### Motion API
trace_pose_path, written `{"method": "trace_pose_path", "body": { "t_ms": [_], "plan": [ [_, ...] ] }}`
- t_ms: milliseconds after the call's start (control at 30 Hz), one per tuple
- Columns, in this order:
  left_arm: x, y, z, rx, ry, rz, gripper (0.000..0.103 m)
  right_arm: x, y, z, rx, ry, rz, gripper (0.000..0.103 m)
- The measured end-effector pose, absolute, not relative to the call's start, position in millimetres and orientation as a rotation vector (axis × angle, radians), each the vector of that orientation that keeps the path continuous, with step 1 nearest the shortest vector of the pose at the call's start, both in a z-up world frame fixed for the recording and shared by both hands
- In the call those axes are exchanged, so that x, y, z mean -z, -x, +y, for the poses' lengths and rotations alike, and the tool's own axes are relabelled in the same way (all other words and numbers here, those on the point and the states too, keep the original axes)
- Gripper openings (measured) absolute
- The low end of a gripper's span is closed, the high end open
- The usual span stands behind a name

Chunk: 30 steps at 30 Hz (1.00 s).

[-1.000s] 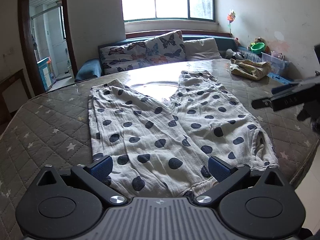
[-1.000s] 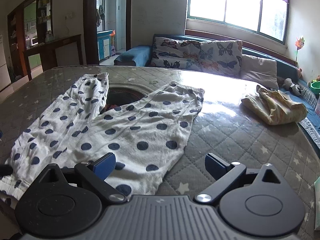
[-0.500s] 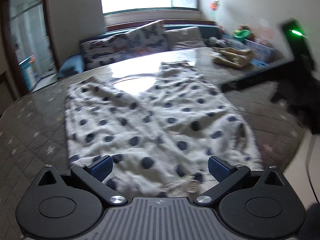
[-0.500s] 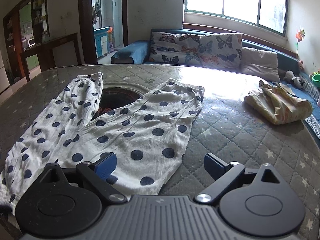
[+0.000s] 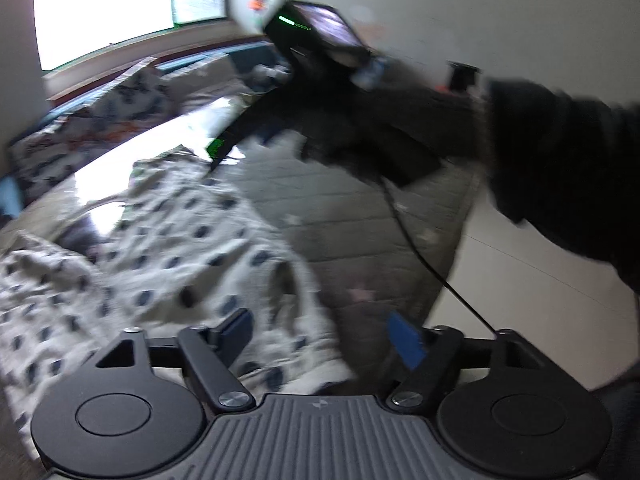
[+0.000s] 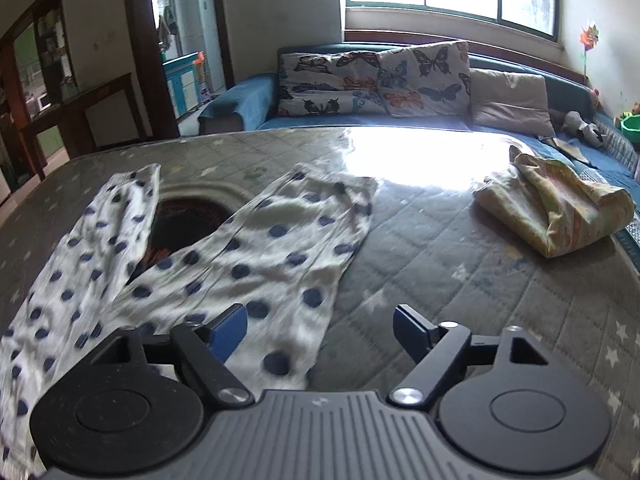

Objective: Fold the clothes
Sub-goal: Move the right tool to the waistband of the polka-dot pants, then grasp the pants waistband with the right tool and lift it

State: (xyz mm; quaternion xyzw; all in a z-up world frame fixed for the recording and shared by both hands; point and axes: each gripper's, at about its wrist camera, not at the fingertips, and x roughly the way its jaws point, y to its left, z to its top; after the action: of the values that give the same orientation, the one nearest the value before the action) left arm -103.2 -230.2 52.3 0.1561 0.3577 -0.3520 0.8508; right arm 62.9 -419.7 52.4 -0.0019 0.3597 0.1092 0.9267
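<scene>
White trousers with dark blue dots (image 6: pixel 248 264) lie spread flat on a grey quilted table (image 6: pixel 460 264), legs pointing away. They also show, blurred, in the left wrist view (image 5: pixel 168 248). My left gripper (image 5: pixel 324 332) is open and empty, tilted, over the waist corner at the table's near edge. My right gripper (image 6: pixel 320 328) is open and empty, low over the outer edge of the right trouser leg. In the left wrist view the right gripper's body and the gloved hand (image 5: pixel 360 120) cross the upper right.
A folded yellow cloth (image 6: pixel 556 208) lies at the table's far right. A blue sofa with butterfly cushions (image 6: pixel 376 80) stands behind the table under the window. A doorway (image 6: pixel 180 40) opens at the back left. White floor (image 5: pixel 512 300) lies beyond the table edge.
My left gripper has swung right and tilted, so its view is blurred and the right hand fills more of it. My right gripper has moved forward along the right trouser leg.
</scene>
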Motion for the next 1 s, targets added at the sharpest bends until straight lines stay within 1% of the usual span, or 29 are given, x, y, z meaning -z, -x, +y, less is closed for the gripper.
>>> {"method": "trace_pose_path", "body": {
  "t_ms": [33, 100, 167, 233, 333, 367, 433, 600, 900, 933, 1000],
  "plan": [
    [-52, 103, -236, 0.767, -0.339, 0.756, 0.061, -52, -71, -422, -0.223, -0.006, 0.742, 0.078],
    [-50, 103, -247, 0.819, -0.359, 0.762, 0.055, -52, -86, -426, -0.222, -0.026, 0.750, 0.076],
    [-45, 97, -252, 0.823, -0.361, 0.788, 0.055, -52, -102, -431, -0.221, -0.047, 0.758, 0.069],
    [-40, 90, -255, 0.801, -0.364, 0.810, 0.055, -52, -118, -435, -0.219, -0.067, 0.766, 0.068],
    [-36, 85, -258, 0.793, -0.362, 0.820, 0.056, -51, -141, -441, -0.217, -0.097, 0.778, 0.063],
    [-35, 84, -260, 0.796, -0.365, 0.824, 0.056, -51, -149, -444, -0.217, -0.107, 0.782, 0.062],
    [-32, 83, -263, 0.802, -0.370, 0.834, 0.060, -50, -174, -449, -0.208, -0.127, 0.792, 0.062],
    [-26, 73, -266, 0.791, -0.385, 0.862, 0.060, -42, -208, -453, -0.203, -0.146, 0.802, 0.059],
    [-24, 61, -266, 0.776, -0.362, 0.894, 0.058, -18, -254, -449, -0.223, -0.159, 0.841, 0.051],
    [-24, 60, -265, 0.775, -0.359, 0.892, 0.058, -16, -258, -449, -0.225, -0.158, 0.845, 0.048],
    [-25, 59, -263, 0.772, -0.352, 0.890, 0.053, -10, -265, -447, -0.229, -0.156, 0.854, 0.047]
  ]
}}
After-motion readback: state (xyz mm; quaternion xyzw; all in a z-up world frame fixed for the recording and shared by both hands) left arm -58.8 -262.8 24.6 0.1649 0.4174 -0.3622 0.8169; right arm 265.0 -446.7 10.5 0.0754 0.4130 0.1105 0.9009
